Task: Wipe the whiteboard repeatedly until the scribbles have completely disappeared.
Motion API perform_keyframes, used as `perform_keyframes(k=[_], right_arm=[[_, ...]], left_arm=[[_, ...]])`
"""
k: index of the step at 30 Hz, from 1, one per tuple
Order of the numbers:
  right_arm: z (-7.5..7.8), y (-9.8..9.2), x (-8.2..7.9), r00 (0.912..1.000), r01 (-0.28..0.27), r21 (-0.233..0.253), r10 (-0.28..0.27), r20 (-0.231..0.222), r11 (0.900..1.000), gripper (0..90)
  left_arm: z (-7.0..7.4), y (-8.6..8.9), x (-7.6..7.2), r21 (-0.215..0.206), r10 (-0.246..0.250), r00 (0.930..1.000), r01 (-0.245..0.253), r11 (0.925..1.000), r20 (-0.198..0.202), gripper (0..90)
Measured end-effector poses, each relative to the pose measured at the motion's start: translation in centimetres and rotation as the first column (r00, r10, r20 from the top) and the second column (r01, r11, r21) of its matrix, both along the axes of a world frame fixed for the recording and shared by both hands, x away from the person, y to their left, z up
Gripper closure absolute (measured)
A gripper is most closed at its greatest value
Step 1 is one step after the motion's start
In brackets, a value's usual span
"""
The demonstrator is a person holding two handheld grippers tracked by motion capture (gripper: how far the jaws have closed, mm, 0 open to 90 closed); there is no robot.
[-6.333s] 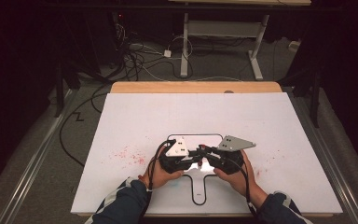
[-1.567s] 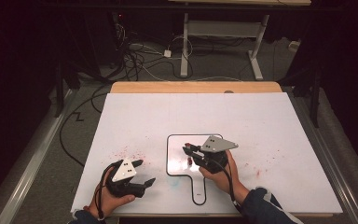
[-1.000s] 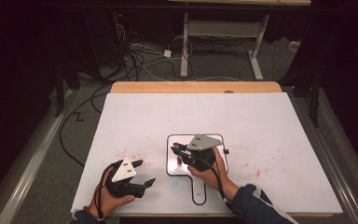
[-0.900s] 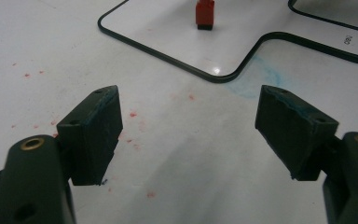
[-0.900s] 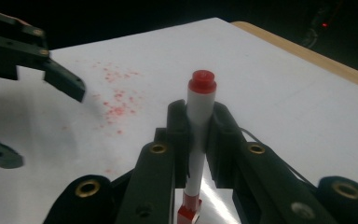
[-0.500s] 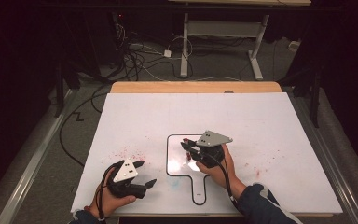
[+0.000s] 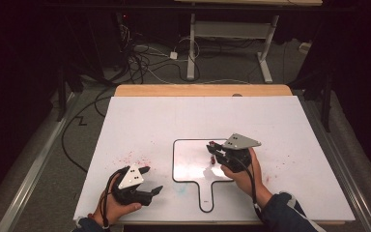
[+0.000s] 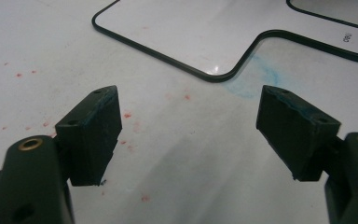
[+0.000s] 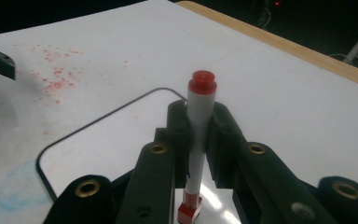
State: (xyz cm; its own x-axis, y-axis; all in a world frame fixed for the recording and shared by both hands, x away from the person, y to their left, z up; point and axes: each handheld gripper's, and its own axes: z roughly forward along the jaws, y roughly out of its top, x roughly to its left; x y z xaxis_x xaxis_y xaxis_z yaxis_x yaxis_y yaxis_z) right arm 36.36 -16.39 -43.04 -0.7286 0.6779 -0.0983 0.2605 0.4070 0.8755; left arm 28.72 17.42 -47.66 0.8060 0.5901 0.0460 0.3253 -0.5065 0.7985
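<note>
A small whiteboard (image 7: 188,162) with a black rim and a handle lies on the white table. My right gripper (image 7: 213,151) hovers over its right part, shut on a red marker (image 9: 198,126); the marker stands upright between the pads, its red end on top and its red tip (image 9: 189,211) close to the board (image 9: 107,144). My left gripper (image 7: 150,180) rests at the table's front left, left of the board's handle, open with nothing between its pads (image 8: 95,128). The board's rim (image 8: 205,74) lies ahead of it.
The white table sheet (image 7: 149,121) carries red ink specks (image 7: 133,157) left of the board and a faint blue smear (image 8: 249,81) by the handle. A wooden edge (image 7: 203,90) runs along the far side. Cables and desk legs (image 7: 191,48) lie on the floor beyond.
My right gripper has shifted slightly right over the board with the marker in it. The left gripper stays open at the front left, where it moved after leaving the board.
</note>
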Motion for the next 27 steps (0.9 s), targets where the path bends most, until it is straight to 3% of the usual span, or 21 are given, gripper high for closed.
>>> perform_keyframes(k=[5,10,17,23,27], right_arm=[[-0.3,-0.2,-0.3,0.9999,-0.010,0.036,0.010,-0.005,0.999,81.5],[-0.7,2.4,-0.8,0.9959,-0.090,0.064,0.090,-0.003,0.994,81.5],[-1.0,5.6,-1.2,0.9823,-0.185,0.098,0.187,-0.009,0.978,81.5],[-1.2,7.4,-1.2,0.9781,-0.207,0.101,0.208,-0.004,0.973,81.5],[-0.9,6.2,-1.3,0.9881,-0.152,0.077,0.154,-0.013,0.985,81.5]], left_arm=[[-0.1,-0.2,0.1,0.004,-0.001,1.0000,0.001,1.0000,-0.004,21.6],[-0.1,-0.1,0.1,0.004,0.000,1.0000,0.000,1.0000,-0.002,21.5],[-0.1,0.1,0.1,-0.001,-0.008,1.0000,0.008,1.0000,-0.006,21.5],[-0.1,0.0,0.0,0.001,-0.012,0.9999,0.012,0.9999,-0.004,21.5],[-0.1,0.1,0.0,-0.002,-0.007,1.0000,0.007,1.0000,-0.004,21.5]])
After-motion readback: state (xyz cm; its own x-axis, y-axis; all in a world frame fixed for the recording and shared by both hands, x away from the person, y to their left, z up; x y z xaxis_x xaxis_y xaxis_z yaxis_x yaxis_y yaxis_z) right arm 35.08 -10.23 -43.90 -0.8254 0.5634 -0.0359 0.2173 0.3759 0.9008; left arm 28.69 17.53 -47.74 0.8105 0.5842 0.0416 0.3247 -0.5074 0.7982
